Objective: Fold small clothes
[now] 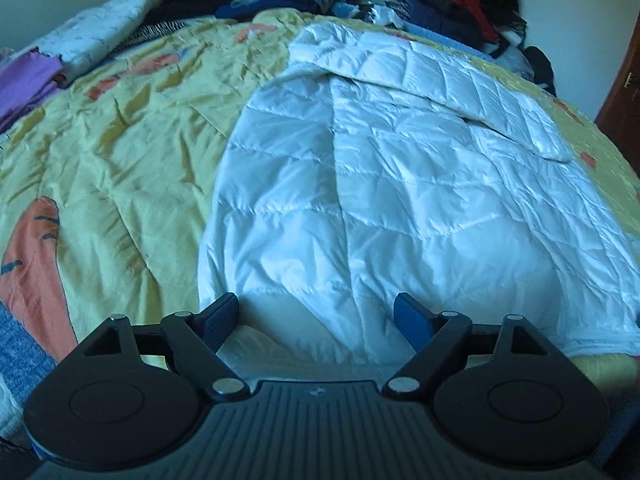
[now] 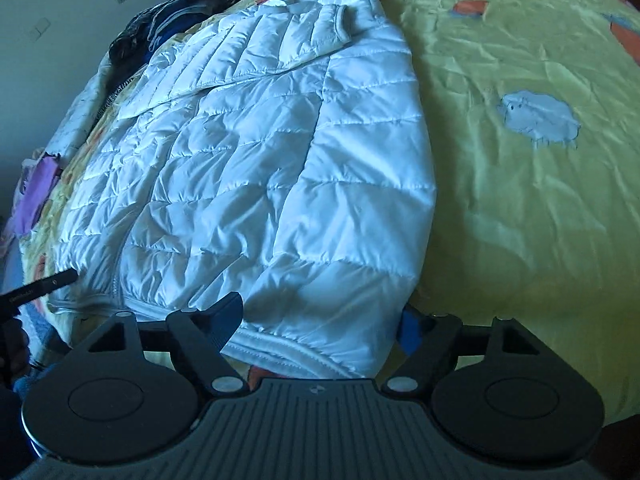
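A white quilted puffer jacket [image 1: 380, 184] lies flat on a yellow bedspread [image 1: 132, 128], one sleeve folded across its upper part. My left gripper [image 1: 316, 316] is open, its blue-padded fingers spread over the jacket's near hem at the left side. In the right wrist view the jacket [image 2: 256, 176] fills the left and middle, and my right gripper [image 2: 320, 320] is open, with its fingers on either side of the jacket's near right hem corner. The tip of the left gripper [image 2: 44, 284] shows at the far left of that view.
Piles of clothes [image 1: 440, 4] lie along the far edge of the bed by the wall, with purple garments [image 1: 28, 80] at the left. The bedspread [image 2: 520, 200] stretches to the right of the jacket, with a grey sheep patch [image 2: 538, 118]. A wooden door [image 1: 624, 92] stands at right.
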Tool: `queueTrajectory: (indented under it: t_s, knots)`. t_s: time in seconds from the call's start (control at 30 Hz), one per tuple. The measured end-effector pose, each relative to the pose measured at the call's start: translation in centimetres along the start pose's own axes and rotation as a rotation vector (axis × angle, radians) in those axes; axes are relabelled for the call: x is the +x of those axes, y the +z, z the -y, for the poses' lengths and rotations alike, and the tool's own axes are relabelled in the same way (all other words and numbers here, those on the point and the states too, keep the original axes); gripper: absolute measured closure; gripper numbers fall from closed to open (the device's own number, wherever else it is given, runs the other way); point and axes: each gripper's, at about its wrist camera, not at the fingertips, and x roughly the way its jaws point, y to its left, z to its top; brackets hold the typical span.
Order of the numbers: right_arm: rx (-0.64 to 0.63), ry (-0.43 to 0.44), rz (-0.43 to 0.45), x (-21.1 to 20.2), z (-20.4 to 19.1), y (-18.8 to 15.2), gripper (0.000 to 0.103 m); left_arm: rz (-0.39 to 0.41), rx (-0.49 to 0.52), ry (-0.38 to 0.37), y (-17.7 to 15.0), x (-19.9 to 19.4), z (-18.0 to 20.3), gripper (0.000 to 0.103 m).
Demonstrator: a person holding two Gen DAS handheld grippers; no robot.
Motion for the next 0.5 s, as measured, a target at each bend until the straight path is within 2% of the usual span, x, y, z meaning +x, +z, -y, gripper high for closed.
queueTrajectory:
  t_s: [0.17, 0.27, 0.33, 0.4, 0.5]
  knots:
    - [0.015, 0.014, -0.006, 0.1, 0.3, 0.1, 0.021, 0.067, 0.024, 0.074, 0.5, -1.0, -0.5, 0.018]
    - [0.013, 0.019, -0.008, 0.2, 0.3, 0.1, 0.021, 0.005, -0.017, 0.059, 1.1, 0.2, -1.5, 0.018]
    - [0.007, 0.019, -0.011, 0.2, 0.3, 0.1, 0.02, -0.001, -0.04, 0.069, 1.1, 0.5, -2.1, 0.018]
    - [0.003, 0.022, -0.011, 0.2, 0.2, 0.0, 0.019, -0.005, -0.11, 0.057, 1.1, 0.8, -3.0, 0.018]
    - [-0.014, 0.028, -0.014, 0.4, 0.0, -0.1, 0.014, -0.034, -0.248, -0.026, 1.1, 1.1, -4.3, 0.019]
